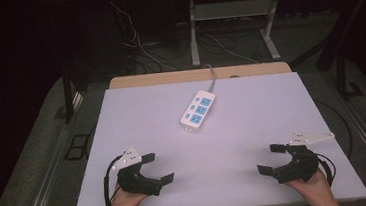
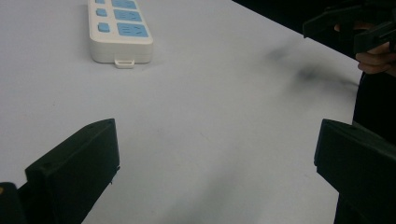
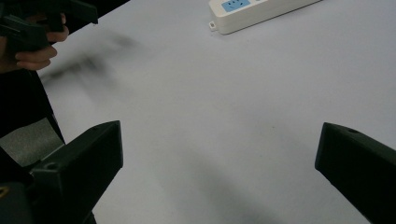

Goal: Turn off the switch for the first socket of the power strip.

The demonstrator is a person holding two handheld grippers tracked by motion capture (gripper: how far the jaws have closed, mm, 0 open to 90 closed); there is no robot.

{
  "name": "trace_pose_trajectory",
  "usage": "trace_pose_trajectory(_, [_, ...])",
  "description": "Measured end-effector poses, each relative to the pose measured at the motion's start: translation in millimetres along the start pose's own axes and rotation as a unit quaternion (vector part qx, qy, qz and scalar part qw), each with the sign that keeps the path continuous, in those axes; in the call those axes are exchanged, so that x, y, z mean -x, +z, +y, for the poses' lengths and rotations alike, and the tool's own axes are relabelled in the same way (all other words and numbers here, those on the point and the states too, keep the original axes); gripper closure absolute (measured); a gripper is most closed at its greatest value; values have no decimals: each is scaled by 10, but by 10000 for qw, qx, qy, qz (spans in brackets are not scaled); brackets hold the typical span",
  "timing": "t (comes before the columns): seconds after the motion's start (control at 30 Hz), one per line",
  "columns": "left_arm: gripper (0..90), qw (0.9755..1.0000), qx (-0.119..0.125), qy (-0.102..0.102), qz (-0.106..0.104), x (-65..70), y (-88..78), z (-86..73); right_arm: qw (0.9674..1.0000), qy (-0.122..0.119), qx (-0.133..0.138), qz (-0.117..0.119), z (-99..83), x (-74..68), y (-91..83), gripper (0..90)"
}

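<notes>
1. Left gripper (image 1: pixel 159 168): held near the table's near left corner, jaws spread wide, nothing between them
2. Right gripper (image 1: pixel 271 158): near the near right corner, jaws likewise spread, grasping nothing
3. Power strip (image 1: pixel 198 110): white with blue sockets, lying flat and slanted at mid-table toward the far edge, well apart from both grippers; its cord runs off the far side
4. Table (image 1: pixel 252 112): pale, matte top
</notes>
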State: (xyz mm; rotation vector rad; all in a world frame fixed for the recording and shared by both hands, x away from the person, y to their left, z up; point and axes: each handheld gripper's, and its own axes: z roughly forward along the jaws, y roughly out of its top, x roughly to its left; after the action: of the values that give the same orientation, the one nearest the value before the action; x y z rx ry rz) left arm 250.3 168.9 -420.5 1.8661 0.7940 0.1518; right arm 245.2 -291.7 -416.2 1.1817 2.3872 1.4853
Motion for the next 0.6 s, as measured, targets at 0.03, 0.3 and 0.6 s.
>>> trace_pose_trajectory(0.03, [0, 10000, -13, -8, -8, 1, 0, 0, 10000, 3, -3, 3, -1, 1, -1, 7])
trace_pose_trajectory(0.3, [0, 10000, -71, 8, -31, 1, -8, 15, 10000, 4, -33, 18, -5, -3, 4, 7])
trace_pose_trajectory(0.6, [0, 9995, -250, 94, -148, 21, -6, 76, 10000, -12, -49, 54, 0, -7, 4, 6])
